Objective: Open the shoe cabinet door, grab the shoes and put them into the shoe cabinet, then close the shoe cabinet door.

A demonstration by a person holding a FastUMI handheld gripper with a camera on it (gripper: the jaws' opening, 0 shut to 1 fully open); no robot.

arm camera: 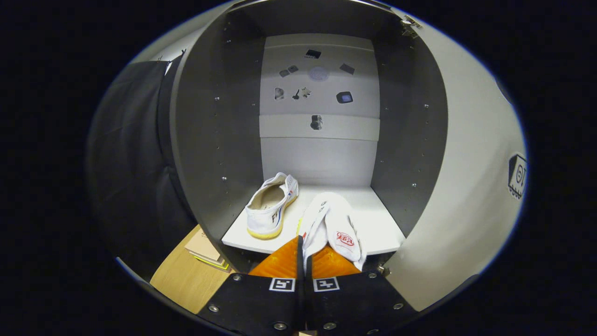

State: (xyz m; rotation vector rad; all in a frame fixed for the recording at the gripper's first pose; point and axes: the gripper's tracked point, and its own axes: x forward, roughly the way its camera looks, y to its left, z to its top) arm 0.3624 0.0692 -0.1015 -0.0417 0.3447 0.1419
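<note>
The gripper is closed on a white shoe: the two fingers stand almost together, and a thin part of the shoe, probably its heel edge or side wall, is pinched between them. The shoe hangs out ahead of the fingers, with its inside and a red print turned toward the camera. A grip on the thin edge lets narrow jaws carry a whole shoe, but I judge it a weak hold that can slip or let the shoe turn.

The held shoe is over the front edge of the shelf in the cabinet, a little to the right of the middle. It seems not yet fully set down, though I cannot tell if its far end touches the shelf.

Just beside it, to the left, a second shoe already lies on the shelf, leaning near the left wall with its opening turned up. This leaves the right part of the shelf free for the held one.

The door stands wide open at the right, so the way in is free. The back wall carries small stickers. Below the cabinet at the left, some flat boxes lie on the wooden floor.

In my judgement the task is far along: placing this shoe and closing the door remain.
</note>
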